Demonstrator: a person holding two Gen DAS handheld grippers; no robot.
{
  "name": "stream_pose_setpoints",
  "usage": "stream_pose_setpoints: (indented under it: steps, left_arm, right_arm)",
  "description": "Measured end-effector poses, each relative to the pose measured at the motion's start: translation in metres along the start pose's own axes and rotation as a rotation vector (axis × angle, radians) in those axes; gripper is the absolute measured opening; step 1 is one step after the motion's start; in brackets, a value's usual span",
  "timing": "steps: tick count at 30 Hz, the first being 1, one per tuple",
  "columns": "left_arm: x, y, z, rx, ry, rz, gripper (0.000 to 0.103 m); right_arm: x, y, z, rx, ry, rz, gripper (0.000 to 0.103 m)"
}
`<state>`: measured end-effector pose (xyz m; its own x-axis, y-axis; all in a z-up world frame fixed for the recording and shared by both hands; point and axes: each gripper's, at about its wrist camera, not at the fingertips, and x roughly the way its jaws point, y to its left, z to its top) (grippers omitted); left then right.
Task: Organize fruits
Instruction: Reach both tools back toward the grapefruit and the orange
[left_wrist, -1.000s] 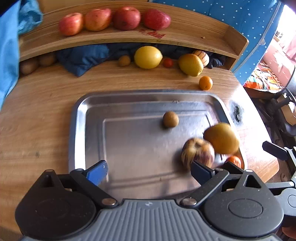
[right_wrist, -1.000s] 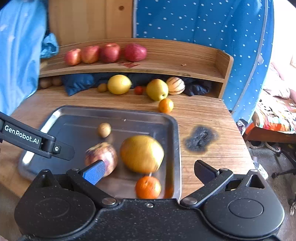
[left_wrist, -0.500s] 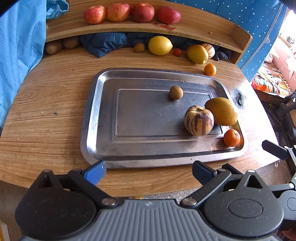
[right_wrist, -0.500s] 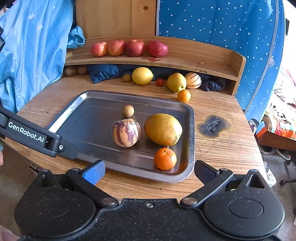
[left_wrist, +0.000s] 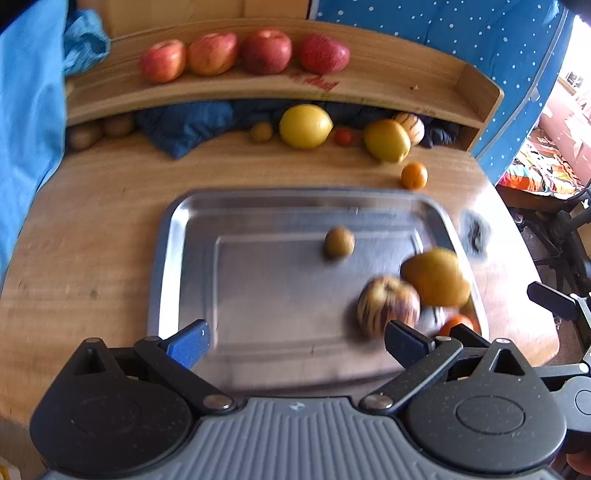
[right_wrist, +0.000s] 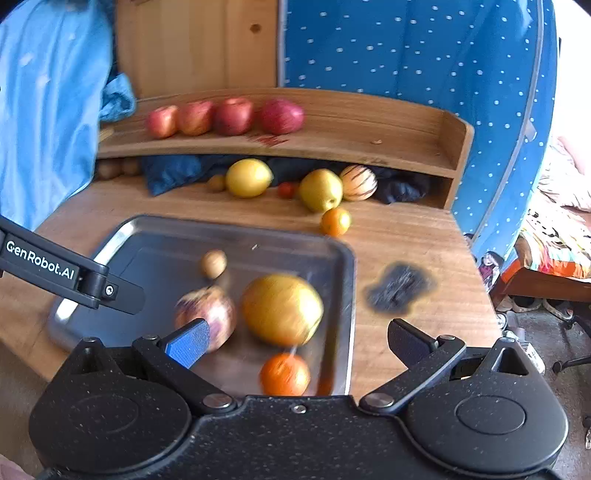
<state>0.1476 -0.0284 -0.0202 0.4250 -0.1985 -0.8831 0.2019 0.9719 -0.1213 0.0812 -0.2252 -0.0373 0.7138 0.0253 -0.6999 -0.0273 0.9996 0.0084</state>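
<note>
Both claws moved nearer tray (left_wrist: 170, 258) | left claw (left_wrist: 295, 341) wide, empty

A black, speckled two-finger left gripper (left_wrist: 295, 341) with grey ribbed housing is seen; the right gripper (right_wrist: 295, 341) is all black, one finger pad (right_wrist: 188, 343) blue.

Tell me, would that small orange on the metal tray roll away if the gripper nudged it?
Probably: the orange looks round and the tray smooth. The raised rim should stop it, and the big yellow fruit would likely block it too.
</note>
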Motion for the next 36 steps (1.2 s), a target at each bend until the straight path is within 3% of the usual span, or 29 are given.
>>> stream_pose_setpoints:
  steps: [11,21,25,29,36]
  left_arm:
    - [0.039,-0.009,0.071,0.070,0.009,-0.035,0.102]
    - [0.078,0.002,0.122,0.076,0.015,-0.053,0.102]
    - [0.085,0.011,0.140,0.072,-0.036,-0.063,0.102]
    - [0.100,0.014,0.156,0.110,-0.033,-0.072,0.102]
    - [0.119,0.013,0.167,0.176,-0.026,-0.119,0.102]
  right_arm:
    - [0.045,-0.025,0.036,0.061,0.015,-0.072,0.102]
    - [0.091,-0.026,0.061,0.072,0.053,-0.101,0.102]
    - [0.108,-0.026,0.073,0.069,0.071,-0.085,0.102]
    - [0.125,-0.027,0.086,0.072,0.092,-0.069,0.102]
    - [0.154,-0.029,0.101,0.120,0.150,-0.068,0.087]
